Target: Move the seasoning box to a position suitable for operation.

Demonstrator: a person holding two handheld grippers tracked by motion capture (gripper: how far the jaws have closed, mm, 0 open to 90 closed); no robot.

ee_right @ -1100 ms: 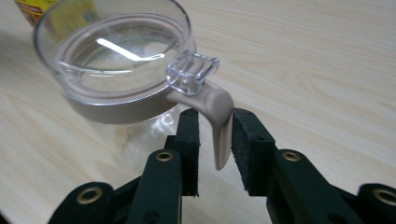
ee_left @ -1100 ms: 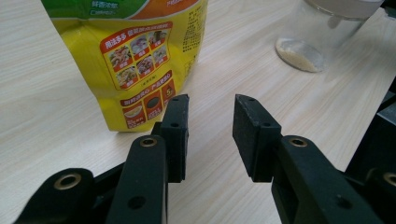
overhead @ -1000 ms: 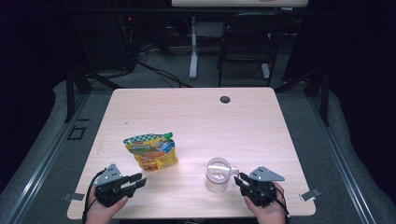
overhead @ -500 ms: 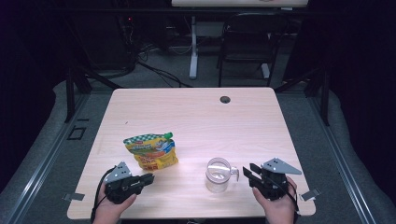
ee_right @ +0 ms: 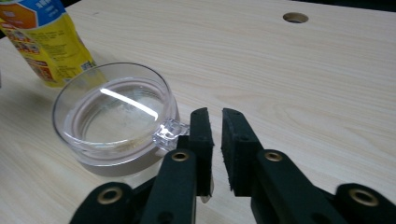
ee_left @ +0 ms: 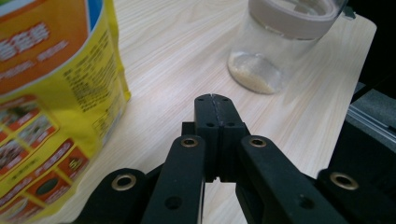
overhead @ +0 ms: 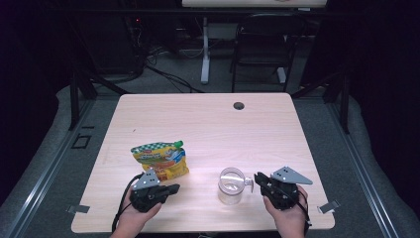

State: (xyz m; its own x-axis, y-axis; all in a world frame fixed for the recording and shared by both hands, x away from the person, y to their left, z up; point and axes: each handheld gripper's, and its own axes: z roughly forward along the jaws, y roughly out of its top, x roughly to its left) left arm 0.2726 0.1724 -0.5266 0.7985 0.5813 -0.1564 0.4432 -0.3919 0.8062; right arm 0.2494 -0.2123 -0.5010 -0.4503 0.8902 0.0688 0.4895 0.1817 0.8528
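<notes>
Two claws sit in my hands at the near edge of the pale wood-grain rectangular surface point(overhead: 208, 124), which has a small round dark hole point(overhead: 238, 105) near its far edge. My left claw point(overhead: 171, 189) rests low on the wood with its black jaws pressed fully together, gripping nothing. Just beyond and beside it stands a yellow printed plastic pouch with a green cap point(overhead: 161, 159), close to the jaws but not touching them. My right claw point(overhead: 258, 179) has its jaws parted by a narrow slit, nothing between them, and their tips lie just beside the small clear handle of a short clear glass jar with a pale band round its mouth point(overhead: 231, 185); I cannot tell whether they touch it. A thin layer of pale grains lies in the jar's bottom. Grey carpet point(overhead: 361, 163) surrounds the surface, and behind it the room is dark, with a black chair point(overhead: 262, 47), a white desk leg point(overhead: 205, 49) and loose cables on the floor.
</notes>
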